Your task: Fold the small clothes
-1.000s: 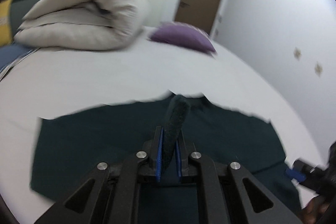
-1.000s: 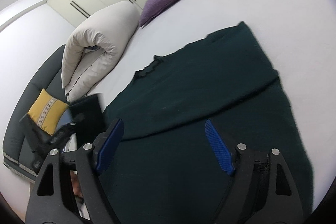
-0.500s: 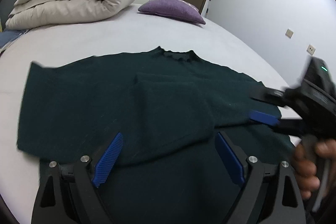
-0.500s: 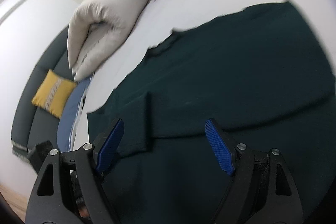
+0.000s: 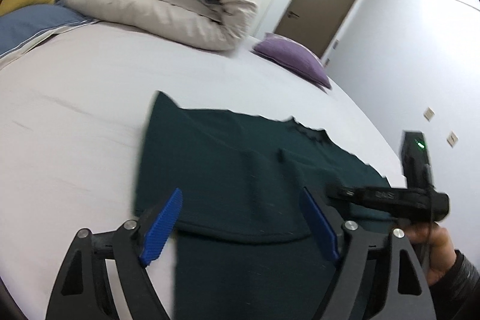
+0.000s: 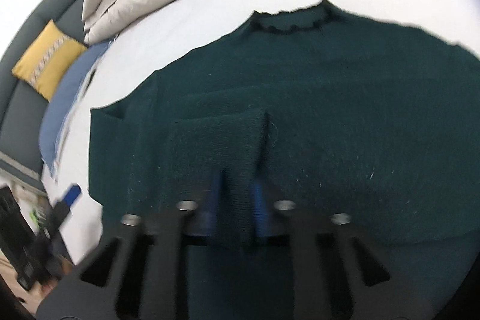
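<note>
A dark green sweater [image 5: 240,176] lies flat on the white bed [image 5: 75,116], sleeves folded across its body; it also shows in the right wrist view [image 6: 345,98]. My left gripper [image 5: 240,230] is open and empty, hovering over the sweater's left part near the folded sleeve edge. My right gripper [image 6: 235,209] is closed down on a fold of the sleeve [image 6: 222,140], with knit fabric between its blue pads. The right gripper's body also shows in the left wrist view [image 5: 390,197], low over the sweater's right side.
A rolled beige duvet [image 5: 168,2] and a purple pillow [image 5: 294,62] lie at the far side of the bed. A yellow cushion [image 6: 45,59] and blue cloth [image 6: 69,98] sit by a dark sofa on the left. A door [image 5: 318,5] stands beyond.
My left gripper let go of the sleeve it held a second ago and opened, then shifted left. My right gripper, open before, has come down and closed on the folded sleeve.
</note>
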`<state>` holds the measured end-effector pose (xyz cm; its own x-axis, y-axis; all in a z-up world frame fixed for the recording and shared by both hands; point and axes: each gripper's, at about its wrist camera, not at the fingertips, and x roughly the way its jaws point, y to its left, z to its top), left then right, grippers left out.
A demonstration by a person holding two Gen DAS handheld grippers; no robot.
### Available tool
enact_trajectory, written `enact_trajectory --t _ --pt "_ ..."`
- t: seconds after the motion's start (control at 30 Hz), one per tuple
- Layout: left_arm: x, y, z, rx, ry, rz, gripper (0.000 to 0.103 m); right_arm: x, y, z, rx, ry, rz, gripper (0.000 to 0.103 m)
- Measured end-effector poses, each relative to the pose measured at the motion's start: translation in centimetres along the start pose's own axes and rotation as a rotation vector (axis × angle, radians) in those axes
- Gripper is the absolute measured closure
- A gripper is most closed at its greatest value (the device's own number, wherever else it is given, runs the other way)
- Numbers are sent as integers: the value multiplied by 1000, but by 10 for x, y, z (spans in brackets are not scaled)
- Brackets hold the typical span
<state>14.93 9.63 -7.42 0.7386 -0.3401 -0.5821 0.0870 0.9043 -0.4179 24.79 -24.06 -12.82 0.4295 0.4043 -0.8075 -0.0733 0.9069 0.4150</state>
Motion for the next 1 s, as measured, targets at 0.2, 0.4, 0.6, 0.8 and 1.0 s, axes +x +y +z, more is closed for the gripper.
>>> enact_trajectory --t 0.2,0.4,0.6,0.8,1.0 --pt "-3 19 17 -20 -22 41 22 -39 -22 10 5 -69 -21 96" --pt "13 24 31 -24 -13 63 22 -59 -70 10 61 -104 -62 96" --pt "40 22 41 -12 43 87 24 -53 -97 3 97 -120 -61 96" --pt "68 24 54 0 84 120 31 -46 -96 3 72 -138 -71 96" --pt "93 23 44 36 130 152 44 -52 -85 6 28 -154 -103 96"
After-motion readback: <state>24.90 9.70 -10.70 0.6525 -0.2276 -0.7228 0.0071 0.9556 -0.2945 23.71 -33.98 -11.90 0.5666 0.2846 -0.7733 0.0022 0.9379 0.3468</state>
